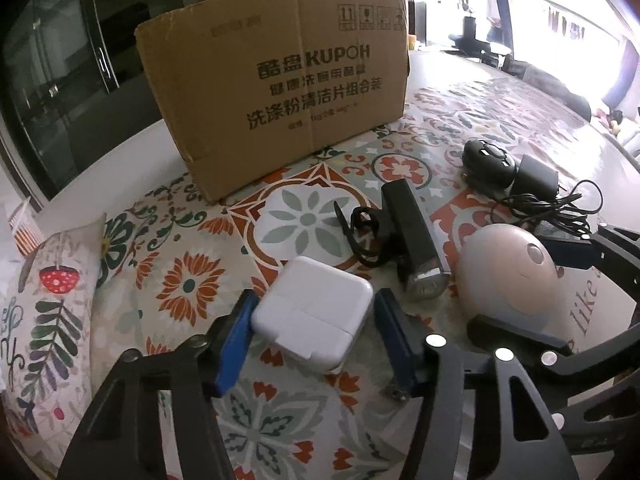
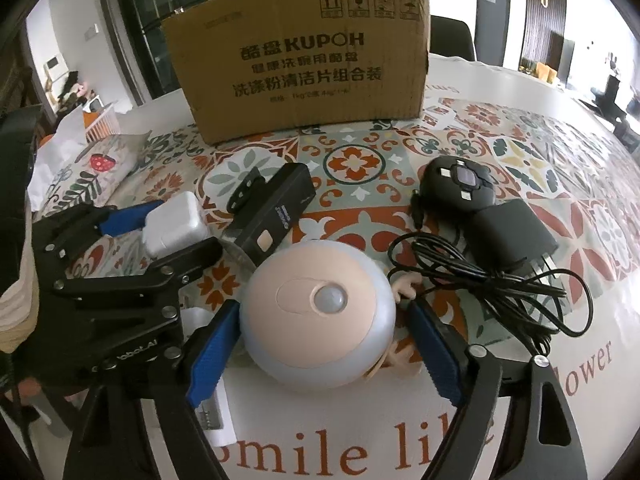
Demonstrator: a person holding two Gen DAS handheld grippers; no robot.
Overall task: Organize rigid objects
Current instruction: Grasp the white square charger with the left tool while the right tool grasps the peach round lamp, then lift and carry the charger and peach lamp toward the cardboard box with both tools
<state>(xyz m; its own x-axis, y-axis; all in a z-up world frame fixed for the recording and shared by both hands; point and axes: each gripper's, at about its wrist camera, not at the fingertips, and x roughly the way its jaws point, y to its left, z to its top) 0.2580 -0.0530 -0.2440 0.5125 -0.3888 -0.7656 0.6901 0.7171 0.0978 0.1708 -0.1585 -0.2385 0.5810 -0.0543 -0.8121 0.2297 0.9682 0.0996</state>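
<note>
1. On the table (image 1: 132, 288), in front of the cardboard box (image 1: 276, 92), your left claw (image 1: 310, 322) stands wide open around the white charger block (image 1: 314, 318); the blue fingers (image 1: 234, 344) flank it on both sides, and whether they touch it you cannot tell.
2. Your right claw (image 2: 320, 344) is also spread open, its blue fingers (image 2: 212, 356) on either side of the round night light (image 2: 318, 312), with a small gap showing on the right side.
3. Measured from the box, the charger block lies nearest its left front corner, and the night light sits further toward you, right of the charger block.
4. Between the box and the night light lies the black bike light (image 2: 276, 208), tilted, its strap toward the box.
5. Right of the bike light rests a black mouse-shaped gadget (image 2: 460, 184), and just beside it a black power adapter (image 2: 508, 236) with its tangled cable (image 2: 500, 284).
6. Left of the box, at the table edge, lies a floral cushion (image 1: 48, 312).
</note>
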